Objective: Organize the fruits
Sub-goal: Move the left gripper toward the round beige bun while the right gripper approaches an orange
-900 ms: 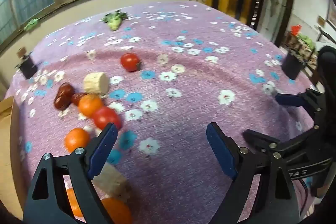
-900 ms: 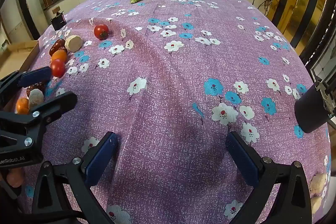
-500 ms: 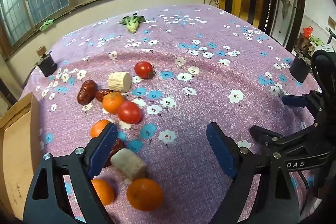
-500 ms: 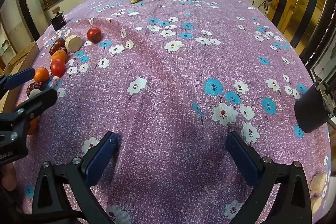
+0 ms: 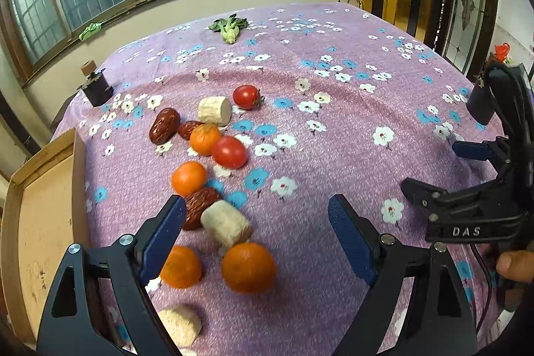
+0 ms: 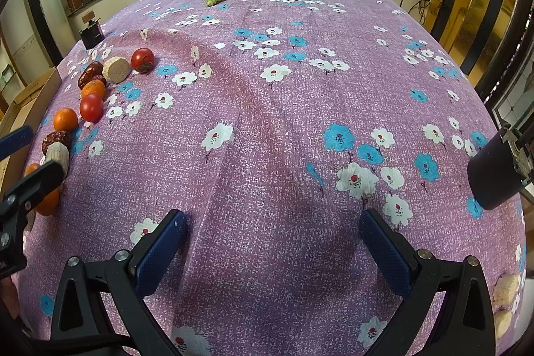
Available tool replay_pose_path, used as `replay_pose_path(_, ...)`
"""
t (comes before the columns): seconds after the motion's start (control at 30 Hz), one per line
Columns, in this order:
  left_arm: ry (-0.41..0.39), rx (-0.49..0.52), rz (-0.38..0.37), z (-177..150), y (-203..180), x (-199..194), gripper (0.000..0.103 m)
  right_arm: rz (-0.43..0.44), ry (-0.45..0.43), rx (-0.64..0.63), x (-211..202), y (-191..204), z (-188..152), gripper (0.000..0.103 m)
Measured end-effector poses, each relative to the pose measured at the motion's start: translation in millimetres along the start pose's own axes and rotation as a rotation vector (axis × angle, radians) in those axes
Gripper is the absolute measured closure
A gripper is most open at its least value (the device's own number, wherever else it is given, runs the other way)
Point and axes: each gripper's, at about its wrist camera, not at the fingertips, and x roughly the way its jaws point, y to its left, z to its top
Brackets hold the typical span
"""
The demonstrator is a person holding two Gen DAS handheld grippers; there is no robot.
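Note:
Fruits and pale cylinders lie in a loose row on the purple flowered cloth (image 5: 333, 129): several oranges, the nearest (image 5: 248, 267), two tomatoes (image 5: 229, 151) (image 5: 246, 96), red dates (image 5: 164, 125) and pale cylinders (image 5: 226, 224). My left gripper (image 5: 255, 229) is open and empty above the near end of the row. My right gripper (image 6: 272, 242) is open and empty over bare cloth, with the row at its far left (image 6: 90, 107). The right gripper also shows at the right of the left wrist view (image 5: 467, 175).
A wooden tray (image 5: 36, 222) sits off the cloth's left edge. A leafy green vegetable (image 5: 228, 27) lies at the far side. Small dark blocks stand at the far left (image 5: 96, 87) and right edge (image 6: 494, 175). Pale lumps (image 6: 505, 287) lie at the right wrist view's lower right.
My left gripper has pulled back and up, so more of the fruit row and the wooden tray have come into view. My right gripper has stayed still.

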Motion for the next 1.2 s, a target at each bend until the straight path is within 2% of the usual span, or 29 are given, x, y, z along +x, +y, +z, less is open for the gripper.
replay_pose_path(0.1, 0.000, -0.005, -0.006, -1, 3, -5, 0.016, 0.116, -0.030, 0.109, -16, 0, -1, 0.000)
replay_pose_path(0.13, 0.000, -0.007, -0.007, -2, 4, -7, 0.016, 0.192, -0.037, 0.174, -21, -6, -1, 0.000)
replay_pose_path(0.17, -0.003, -0.008, -0.007, -2, 5, -9, 0.016, 0.321, -0.035, 0.251, -24, -12, -2, 0.000)
replay_pose_path(0.2, -0.006, -0.009, -0.005, -3, 7, -11, 0.016, 0.390, -0.020, 0.278, -24, -11, -2, 0.000)
replay_pose_path(0.23, -0.009, -0.012, -0.003, -3, 9, -13, 0.016, 0.420, -0.010, 0.283, -26, -9, -3, 0.000)
replay_pose_path(0.3, -0.016, -0.018, 0.001, -5, 14, -19, 0.016, 0.378, -0.023, 0.242, -39, 2, -1, 0.000)
replay_pose_path(0.33, -0.022, -0.023, 0.005, -6, 17, -23, 0.016, 0.323, -0.038, 0.208, -47, 9, 0, 0.000)
replay_pose_path(0.4, -0.035, -0.031, 0.006, -7, 22, -29, 0.016, 0.192, -0.062, 0.144, -57, 17, 1, 0.000)
replay_pose_path(0.47, -0.047, -0.037, 0.012, -9, 28, -36, 0.016, 0.002, -0.078, 0.044, -66, 32, 0, 0.000)
replay_pose_path(0.53, -0.052, -0.039, 0.020, -12, 33, -40, 0.016, -0.085, -0.093, -0.028, -69, 40, -1, 0.000)
replay_pose_path(0.6, -0.049, -0.044, 0.028, -14, 37, -42, 0.016, -0.109, -0.127, -0.067, -77, 44, -2, 0.000)
replay_pose_path(0.77, -0.029, -0.053, 0.047, -25, 45, -43, 0.016, -0.169, -0.125, -0.118, -80, 52, -6, 0.000)
replay_pose_path(1.2, -0.014, -0.035, 0.046, -37, 41, -48, 0.016, -0.176, -0.131, -0.107, -83, 50, -11, 0.000)
